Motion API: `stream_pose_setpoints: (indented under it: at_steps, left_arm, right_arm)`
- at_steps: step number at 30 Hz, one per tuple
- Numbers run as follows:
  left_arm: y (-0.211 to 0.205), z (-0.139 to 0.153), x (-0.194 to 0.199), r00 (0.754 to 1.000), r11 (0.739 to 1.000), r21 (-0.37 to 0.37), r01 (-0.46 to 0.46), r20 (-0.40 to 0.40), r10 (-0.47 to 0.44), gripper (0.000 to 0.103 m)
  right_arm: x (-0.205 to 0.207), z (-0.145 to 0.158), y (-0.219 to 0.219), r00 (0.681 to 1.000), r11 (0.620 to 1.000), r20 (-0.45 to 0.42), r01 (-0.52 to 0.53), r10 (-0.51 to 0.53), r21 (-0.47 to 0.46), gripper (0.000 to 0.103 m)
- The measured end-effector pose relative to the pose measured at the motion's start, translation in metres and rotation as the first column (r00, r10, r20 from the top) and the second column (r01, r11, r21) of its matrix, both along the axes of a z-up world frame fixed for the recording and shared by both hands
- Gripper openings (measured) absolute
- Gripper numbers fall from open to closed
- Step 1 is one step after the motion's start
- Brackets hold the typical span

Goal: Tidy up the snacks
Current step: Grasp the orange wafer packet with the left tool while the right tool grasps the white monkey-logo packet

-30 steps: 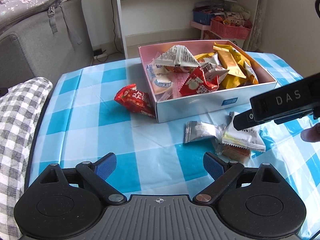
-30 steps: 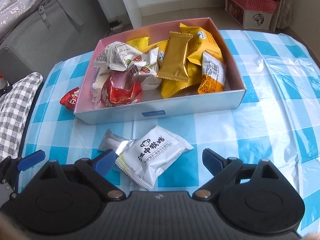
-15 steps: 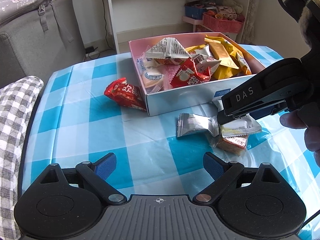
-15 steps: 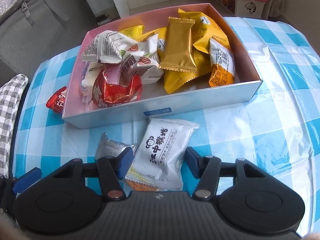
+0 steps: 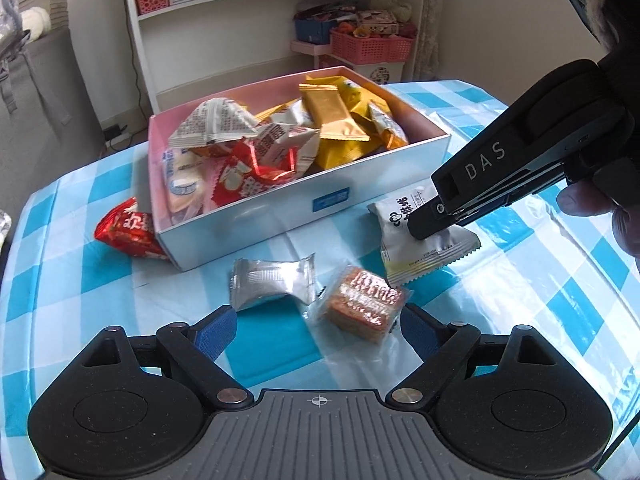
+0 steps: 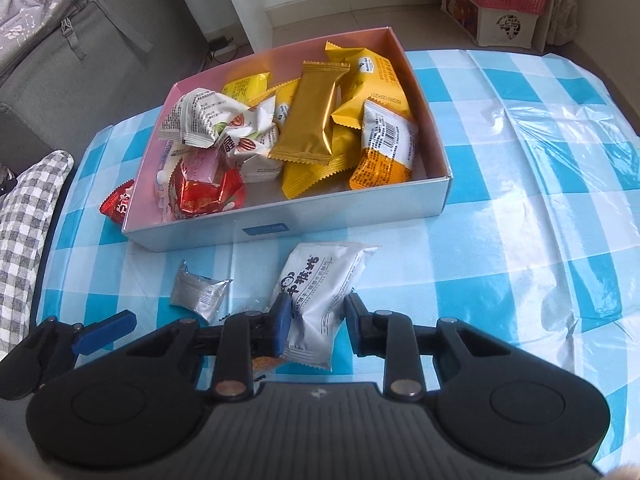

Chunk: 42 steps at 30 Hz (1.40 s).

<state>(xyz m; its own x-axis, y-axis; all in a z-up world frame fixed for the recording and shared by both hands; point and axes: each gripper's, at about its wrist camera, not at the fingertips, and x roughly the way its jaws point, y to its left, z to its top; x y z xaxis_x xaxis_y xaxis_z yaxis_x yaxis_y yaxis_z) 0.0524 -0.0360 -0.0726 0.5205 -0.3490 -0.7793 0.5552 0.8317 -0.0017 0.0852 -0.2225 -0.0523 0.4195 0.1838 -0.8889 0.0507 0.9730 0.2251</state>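
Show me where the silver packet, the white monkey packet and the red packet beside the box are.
silver packet (image 5: 272, 282), left wrist view, its middle.
white monkey packet (image 6: 320, 292), right wrist view, printed face.
red packet (image 5: 126, 232), left wrist view, its front.

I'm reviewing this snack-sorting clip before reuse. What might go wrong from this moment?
1. The right gripper, whose jaws have just been closing, pinches the white packet near one end; it may slip or swing when lifted.
2. The left gripper is open close to the clear-wrapped cake and silver packet; it may nudge one aside.
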Motion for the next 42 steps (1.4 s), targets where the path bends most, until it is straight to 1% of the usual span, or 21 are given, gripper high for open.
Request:
stream_pose_setpoints:
  at_steps: [1,4,8,11,13,14,15,16,17,20,22,28,31,39,42]
  left_arm:
    - [-0.005,0.000,-0.001,1.000,1.000,0.001,0.012,0.000,-0.012,0.085]
    - [-0.017,-0.002,0.000,0.999,0.999,-0.005,0.043,0.001,-0.043,0.078]
    - [-0.030,-0.003,-0.001,0.995,0.995,0.002,0.096,0.006,-0.096,0.074]
    - [-0.041,-0.008,0.001,0.993,0.992,0.040,0.121,-0.001,-0.121,0.071]
    - [-0.045,-0.011,0.001,0.992,0.990,0.068,0.126,-0.003,-0.126,0.066]
    - [-0.046,-0.012,0.002,0.992,0.989,0.077,0.127,-0.006,-0.127,0.064]
    - [-0.047,-0.012,0.003,0.992,0.988,0.083,0.127,-0.009,-0.127,0.061]
    - [-0.047,-0.013,0.004,0.992,0.988,0.087,0.124,-0.011,-0.124,0.056]
    - [-0.047,-0.013,0.006,0.993,0.989,0.090,0.119,-0.014,-0.119,0.055]
    - [-0.046,-0.015,0.005,0.993,0.988,0.099,0.116,-0.015,-0.115,0.051]
    - [-0.046,-0.014,0.005,0.993,0.987,0.108,0.118,-0.017,-0.117,0.047]
    - [-0.045,-0.015,0.007,0.995,0.991,0.095,0.093,-0.032,-0.090,0.046]
    - [-0.044,-0.016,0.010,0.997,0.994,0.084,0.071,-0.039,-0.068,0.047]
    - [-0.040,-0.019,0.016,0.999,0.999,0.046,0.009,-0.050,-0.007,0.048]
    - [-0.039,-0.019,0.015,0.999,0.999,0.042,-0.004,-0.046,0.006,0.047]
  right_arm:
    - [-0.001,-0.001,-0.006,1.000,1.000,-0.004,-0.007,0.007,-0.003,0.026]
    - [-0.005,-0.005,-0.021,1.000,1.000,-0.024,-0.016,0.016,-0.023,0.020]
    - [-0.010,-0.008,-0.045,1.000,0.999,-0.029,-0.004,0.003,-0.042,0.020]
    - [-0.013,-0.009,-0.056,1.000,1.000,-0.028,0.012,-0.012,-0.029,0.027]
    - [-0.014,-0.008,-0.060,1.000,1.000,-0.020,0.015,-0.016,-0.018,0.028]
    - [-0.014,-0.007,-0.061,1.000,1.000,-0.016,0.015,-0.015,-0.012,0.034]
    - [-0.015,-0.006,-0.061,1.000,1.000,-0.009,0.015,-0.015,-0.006,0.037]
    - [-0.014,-0.005,-0.061,1.000,1.000,-0.003,0.014,-0.014,0.000,0.044]
    - [-0.014,-0.004,-0.060,1.000,1.000,0.001,0.012,-0.012,0.004,0.050]
    - [-0.013,-0.003,-0.055,1.000,1.000,0.008,0.003,-0.003,0.014,0.059]
    - [-0.012,-0.004,-0.051,1.000,1.000,0.009,-0.001,0.001,0.021,0.062]
    - [-0.006,-0.011,-0.032,1.000,1.000,-0.002,-0.010,0.010,0.012,0.069]
    - [-0.003,-0.014,-0.024,1.000,1.000,-0.008,-0.004,0.004,0.004,0.070]
    - [0.005,-0.020,-0.010,1.000,1.000,0.005,0.009,-0.009,-0.017,0.070]
    - [0.005,-0.023,-0.003,1.000,0.998,0.015,0.000,0.000,-0.055,0.067]
